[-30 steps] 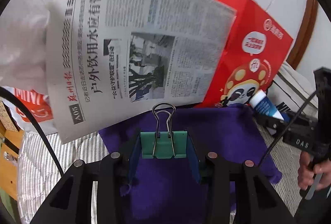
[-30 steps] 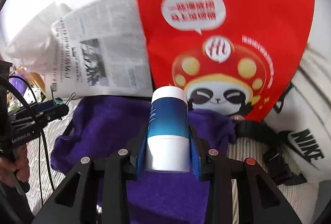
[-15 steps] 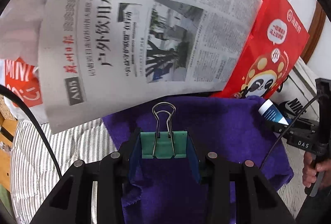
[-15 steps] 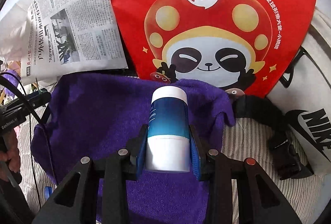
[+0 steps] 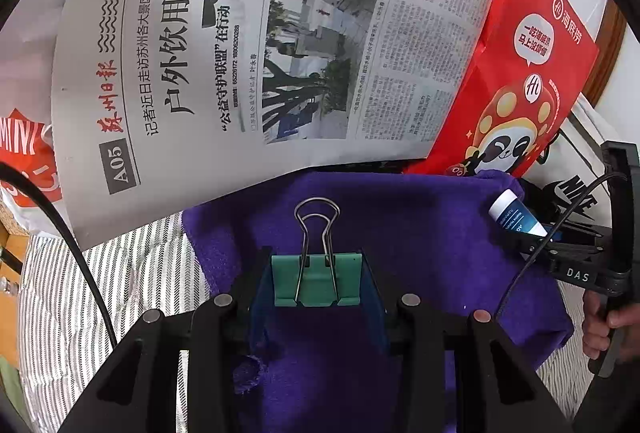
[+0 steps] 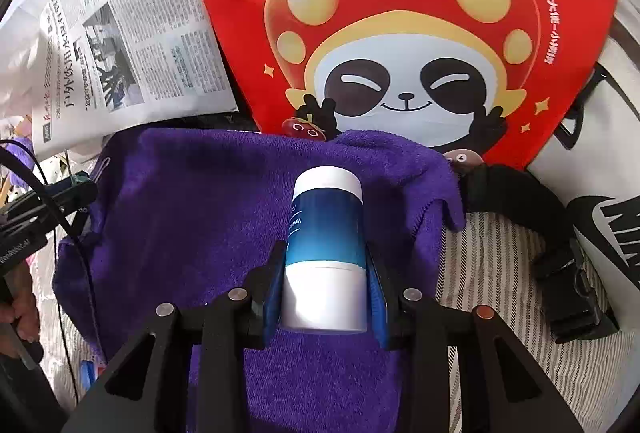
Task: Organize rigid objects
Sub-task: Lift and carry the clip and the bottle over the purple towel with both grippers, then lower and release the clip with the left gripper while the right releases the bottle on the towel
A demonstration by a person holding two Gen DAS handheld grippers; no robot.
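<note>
Both tools lower over purple towel

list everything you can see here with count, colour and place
clip: 1, green with wire handles, in the left claw
tube: 1, blue and white, in the right claw
towel: 1, purple, spread under both claws
newspaper: 1, white, propped behind the towel, left
bag: 1, red with panda, behind the towel, right
white bag: 1, black logo, far right
strap: 1, black with buckle, right of the towel
sheet: 1, striped, under everything
left claw: 1, black, shut on the clip
right claw: 1, black, shut on the tube
</note>
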